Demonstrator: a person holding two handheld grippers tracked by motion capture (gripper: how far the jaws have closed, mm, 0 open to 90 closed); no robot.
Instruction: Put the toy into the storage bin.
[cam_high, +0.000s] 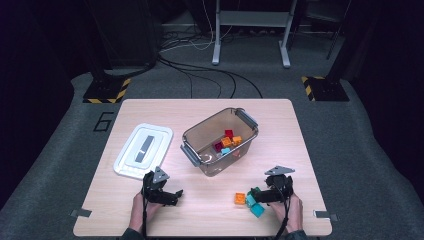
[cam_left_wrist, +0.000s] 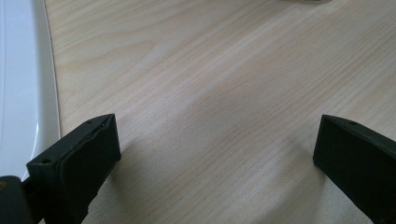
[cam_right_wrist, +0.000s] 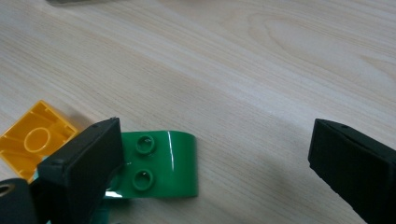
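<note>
**A:** Why is your right hand-held gripper so low on the tabletop, with its jaws spread wide?

**B:** You have it down among the three loose bricks near the front edge. In the right gripper view the green brick lies studs up just beside one jaw, partly behind it, and nothing is clamped yet. The jaws stand apart because, as I read it, you are lining up to take that brick next.

**A:** And the orange brick?

**B:** It lies hollow side up, just beyond the same jaw, touching or nearly touching the green one; I cannot tell which. The blue brick sits nearest you in the high view. Mind that closing on the green one may nudge its neighbours.

**A:** Where do they go?

**B:** Most likely into the clear bin in the middle of the tabletop, which already holds red, orange and blue bricks. Its white lid is off and lies flat to the left, so the opening is free.

**A:** And the left hand-held gripper?

**B:** It rests over bare wood beside the lid's edge, jaws wide apart and empty. You seem to park it there, out of the way.
</note>
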